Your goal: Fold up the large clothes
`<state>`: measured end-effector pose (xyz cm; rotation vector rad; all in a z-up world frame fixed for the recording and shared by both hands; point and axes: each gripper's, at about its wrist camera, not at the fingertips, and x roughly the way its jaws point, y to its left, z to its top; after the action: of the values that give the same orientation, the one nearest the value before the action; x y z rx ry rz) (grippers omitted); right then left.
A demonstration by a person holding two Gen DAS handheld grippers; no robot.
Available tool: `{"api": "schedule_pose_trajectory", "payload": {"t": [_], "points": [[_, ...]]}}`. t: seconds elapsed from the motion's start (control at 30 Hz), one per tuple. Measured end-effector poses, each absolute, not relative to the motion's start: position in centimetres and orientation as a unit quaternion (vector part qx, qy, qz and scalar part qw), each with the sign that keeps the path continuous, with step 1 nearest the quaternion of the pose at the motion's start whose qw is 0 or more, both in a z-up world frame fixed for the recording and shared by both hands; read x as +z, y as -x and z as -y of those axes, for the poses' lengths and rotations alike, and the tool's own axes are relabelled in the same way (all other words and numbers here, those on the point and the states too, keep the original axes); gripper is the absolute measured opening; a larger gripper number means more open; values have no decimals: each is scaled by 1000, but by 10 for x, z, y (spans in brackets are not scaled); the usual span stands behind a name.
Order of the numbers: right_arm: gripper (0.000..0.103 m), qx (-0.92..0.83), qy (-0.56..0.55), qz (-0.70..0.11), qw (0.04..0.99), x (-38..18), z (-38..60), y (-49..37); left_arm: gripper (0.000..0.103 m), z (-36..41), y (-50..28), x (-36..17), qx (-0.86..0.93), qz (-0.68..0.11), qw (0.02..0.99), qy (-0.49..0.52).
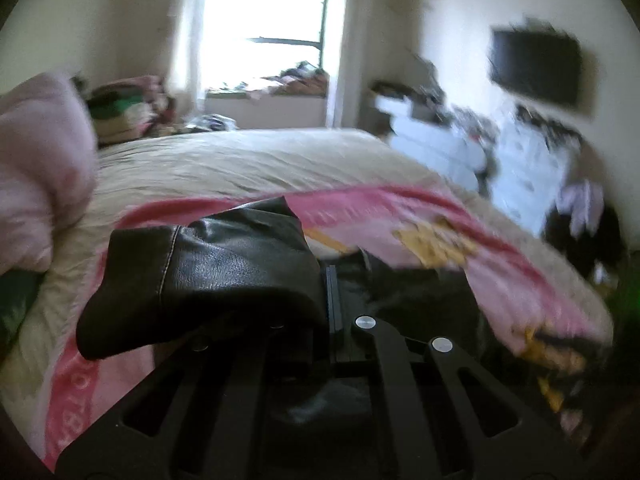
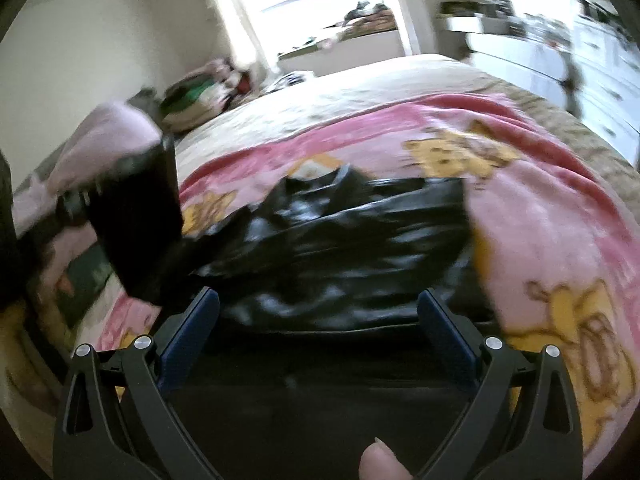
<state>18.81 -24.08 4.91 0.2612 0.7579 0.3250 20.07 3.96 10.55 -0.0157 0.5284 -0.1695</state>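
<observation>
Black leather jacket (image 2: 344, 232) spread on the pink blanket (image 2: 520, 184) over the bed (image 1: 240, 160): left claw (image 1: 330, 280) pinches a sleeve to carry it across, while right claw (image 2: 318, 320) stands spread, empty, above the jacket.

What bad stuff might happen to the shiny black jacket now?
1. The left gripper is shut on only an edge of the black leather jacket, so the smooth leather might slip out.
2. The right gripper is open and holds nothing, so the jacket's loose side may sag and bunch up.
3. The pink blanket underneath might get dragged along.
</observation>
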Motion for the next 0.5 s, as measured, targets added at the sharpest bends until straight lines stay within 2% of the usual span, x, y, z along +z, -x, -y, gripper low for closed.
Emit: {"api": "schedule_pose_trajectory", "payload": {"t": [0.27,0.4,0.47,0.5], "points": [[99,69,-150,-359,919,50,306,-182,1,43,-207,31,-176,-328,920,-117],[99,56,-169,-360,916,48,324,-181,7,69,-211,-14,-192,-377,890,-172],[99,55,-167,-360,916,47,325,-181,25,80,-206,-35,-207,-399,870,-201],[99,56,-160,-360,917,47,325,-181,42,83,-201,-43,-217,-405,863,-210]]}}
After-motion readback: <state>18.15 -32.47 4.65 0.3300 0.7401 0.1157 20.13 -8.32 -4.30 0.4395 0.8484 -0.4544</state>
